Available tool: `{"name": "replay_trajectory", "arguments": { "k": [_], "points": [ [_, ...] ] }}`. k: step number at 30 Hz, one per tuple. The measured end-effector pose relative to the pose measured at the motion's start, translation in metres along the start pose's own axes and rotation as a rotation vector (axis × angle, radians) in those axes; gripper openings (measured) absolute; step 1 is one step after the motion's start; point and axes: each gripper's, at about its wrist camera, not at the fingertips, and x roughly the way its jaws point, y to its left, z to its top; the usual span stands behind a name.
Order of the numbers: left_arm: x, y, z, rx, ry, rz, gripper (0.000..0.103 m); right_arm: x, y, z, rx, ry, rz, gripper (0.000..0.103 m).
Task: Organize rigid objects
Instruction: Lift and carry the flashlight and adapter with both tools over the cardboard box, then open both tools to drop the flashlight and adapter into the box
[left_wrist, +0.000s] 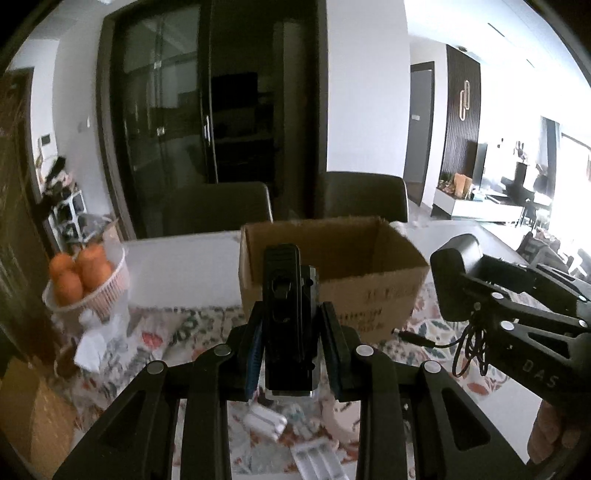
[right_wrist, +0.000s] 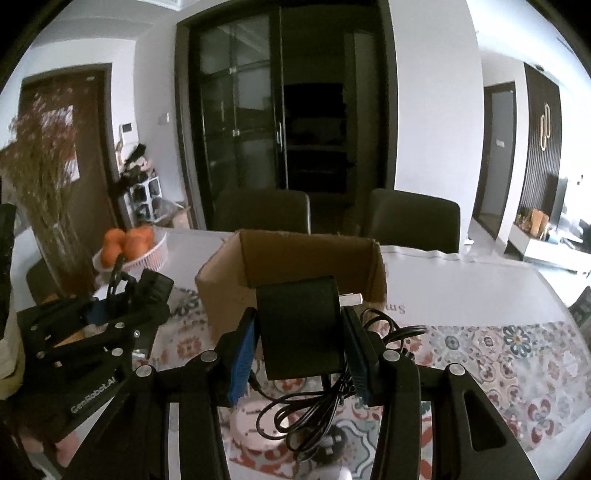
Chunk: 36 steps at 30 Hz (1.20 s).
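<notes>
Right hand-held gripper (right_wrist: 301, 343) clamps black adapter (right_wrist: 299, 328) before cardboard box (right_wrist: 291, 266).

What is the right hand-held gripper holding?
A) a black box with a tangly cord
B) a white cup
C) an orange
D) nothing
A: the right hand-held gripper is shut on a black power adapter, its black cord dangling in loops below, in front of the open cardboard box.
</notes>
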Motion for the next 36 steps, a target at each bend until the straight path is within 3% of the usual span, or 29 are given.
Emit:
{"name": "replay_trajectory", "arguments": {
  "k": [9, 25, 36],
  "points": [
    [0.019, -0.001, 0.040, 0.030, 0.000, 0.000, 0.029, 0.020, -0.015, 0.032, 0.051, 0.007, 0.014, 0.045],
    [0.088, 0.002, 0.090, 0.034, 0.120, -0.045, 0.029, 0.081, -0.041, 0.077, 0.100, 0.066, 0.044, 0.046],
    [0.151, 0.010, 0.093, -0.004, 0.289, -0.076, 0.029, 0.143, -0.053, 0.085, 0.106, 0.197, 0.061, 0.046]
  ]
}}
